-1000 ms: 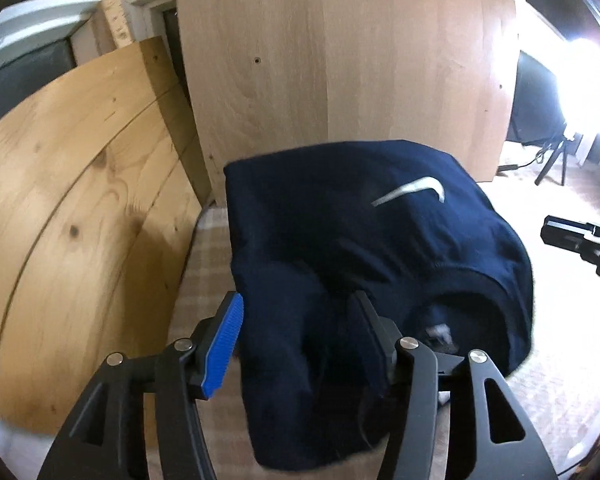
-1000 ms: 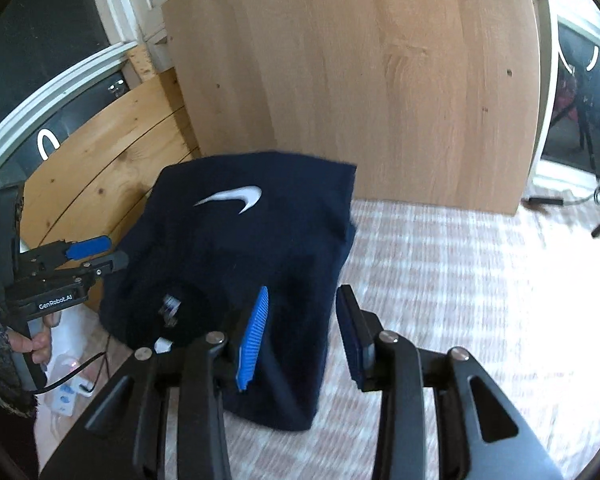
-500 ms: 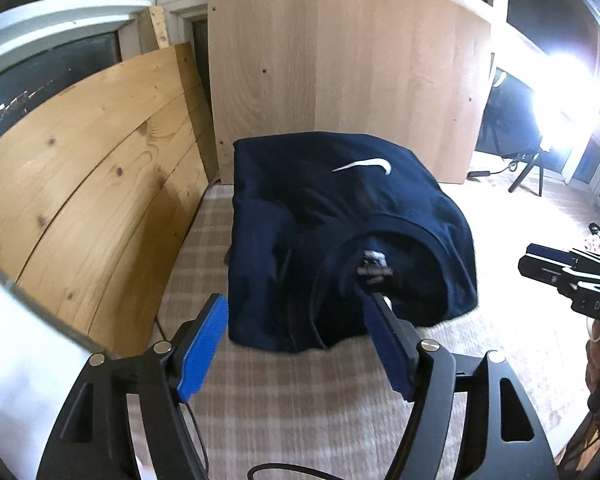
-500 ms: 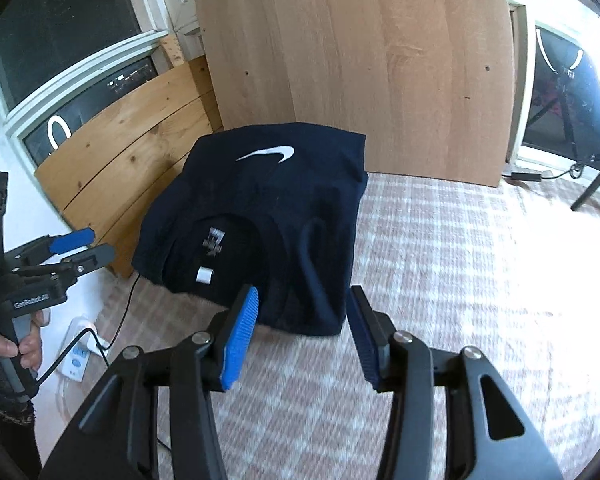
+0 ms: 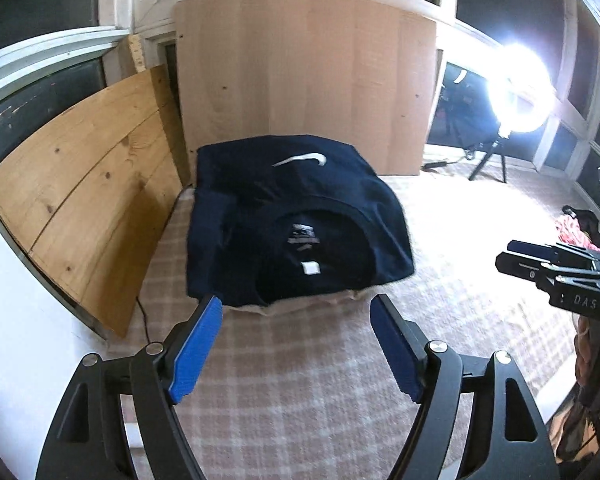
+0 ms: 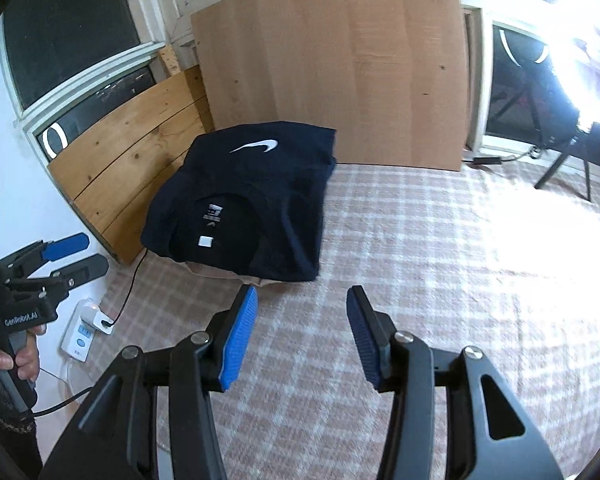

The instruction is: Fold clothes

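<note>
A folded navy shirt [image 5: 300,216] with a white swoosh lies on a beige folded garment [image 5: 312,307] at the back left of the checked bedspread [image 5: 300,380]. The shirt also shows in the right wrist view [image 6: 252,200]. My left gripper [image 5: 296,344] is open and empty, held back from the shirt's near edge. My right gripper [image 6: 302,332] is open and empty, also short of the pile. Each gripper shows in the other's view: the right one [image 5: 548,264] and the left one [image 6: 66,256].
Wooden boards [image 5: 300,80] lean against the wall behind the pile, with a pine panel [image 5: 88,184] at the left. A power strip and cable [image 6: 84,328] lie on the floor at the left. A bright lamp on a tripod [image 5: 512,92] stands at the back right. Red cloth [image 5: 576,232] lies at the right.
Both grippers have pulled back from the navy shirt and stand farther from it. The shirt lies folded on the pile, free of both grippers.
</note>
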`<state>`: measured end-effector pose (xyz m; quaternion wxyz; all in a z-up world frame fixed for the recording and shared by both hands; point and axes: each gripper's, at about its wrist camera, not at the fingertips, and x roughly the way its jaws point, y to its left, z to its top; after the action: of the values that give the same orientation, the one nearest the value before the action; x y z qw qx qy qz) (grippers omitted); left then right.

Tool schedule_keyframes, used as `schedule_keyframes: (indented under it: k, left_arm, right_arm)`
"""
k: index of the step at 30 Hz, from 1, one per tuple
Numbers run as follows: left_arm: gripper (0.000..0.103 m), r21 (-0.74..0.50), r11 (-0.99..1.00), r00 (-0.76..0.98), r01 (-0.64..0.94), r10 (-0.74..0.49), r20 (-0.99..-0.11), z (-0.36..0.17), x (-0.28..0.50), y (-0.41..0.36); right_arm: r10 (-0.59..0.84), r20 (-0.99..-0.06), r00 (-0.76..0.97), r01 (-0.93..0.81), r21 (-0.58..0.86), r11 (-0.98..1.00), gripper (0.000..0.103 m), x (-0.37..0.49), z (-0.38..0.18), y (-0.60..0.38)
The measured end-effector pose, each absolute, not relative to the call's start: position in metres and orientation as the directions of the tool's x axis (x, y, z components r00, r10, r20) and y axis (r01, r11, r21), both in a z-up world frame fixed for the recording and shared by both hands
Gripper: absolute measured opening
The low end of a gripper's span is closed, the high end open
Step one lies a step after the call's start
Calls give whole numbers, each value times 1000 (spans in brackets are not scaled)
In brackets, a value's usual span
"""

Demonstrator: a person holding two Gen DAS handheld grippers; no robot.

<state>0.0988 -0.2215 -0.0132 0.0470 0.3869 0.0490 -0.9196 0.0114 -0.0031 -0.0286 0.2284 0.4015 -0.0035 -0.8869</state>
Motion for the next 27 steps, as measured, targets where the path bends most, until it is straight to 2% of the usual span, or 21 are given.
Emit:
schedule_keyframes:
  k: [6, 12, 27]
  left_arm:
    - [75, -83, -994, -687, 71, 11, -726, -16, 101, -195]
    - [75, -76, -995, -679, 61, 14, -734, -12, 94, -166]
    - [75, -62, -983, -689, 175, -78, -721, 12, 84, -87]
  right_arm:
    - [-380, -712, -591, 357, 191, -914, 46, 20, -28, 26]
    - [-384, -710, -590, 351, 203, -914, 46, 22, -28, 58]
    - [-429, -704, -567, 427, 194, -883, 46, 9, -19, 143]
